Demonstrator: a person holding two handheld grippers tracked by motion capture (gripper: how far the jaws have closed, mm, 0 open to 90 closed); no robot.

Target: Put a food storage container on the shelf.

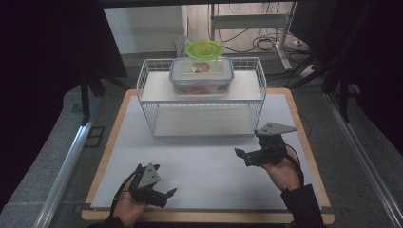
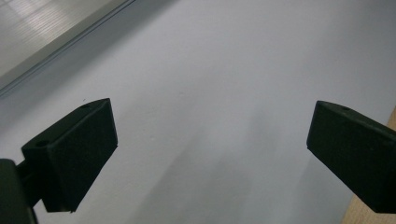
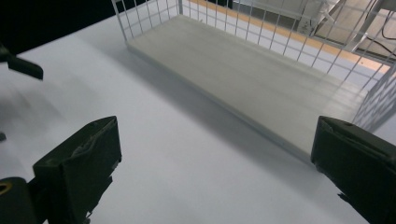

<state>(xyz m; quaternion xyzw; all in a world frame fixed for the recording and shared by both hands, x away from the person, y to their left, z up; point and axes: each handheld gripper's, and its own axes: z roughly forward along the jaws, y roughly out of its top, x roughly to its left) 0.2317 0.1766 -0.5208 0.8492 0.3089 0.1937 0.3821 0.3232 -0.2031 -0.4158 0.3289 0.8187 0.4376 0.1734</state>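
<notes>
A white wire rack with two shelves stands at the back middle of the white table. On its upper shelf sits a clear lidded box with something orange inside. A green-lidded tub rests on or just behind the box. My left gripper is near the front left edge, open and holding nothing, and the left gripper view has bare white surface between the jaws. My right gripper is open at the right, in front of the rack. Its jaws face the bare lower shelf.
The table has a wooden rim. Dark curtains hang on both sides, and metal rails run along the floor. Cables and a desk frame lie beyond the rack. A jaw of the left gripper appears at the left of the right gripper view.
</notes>
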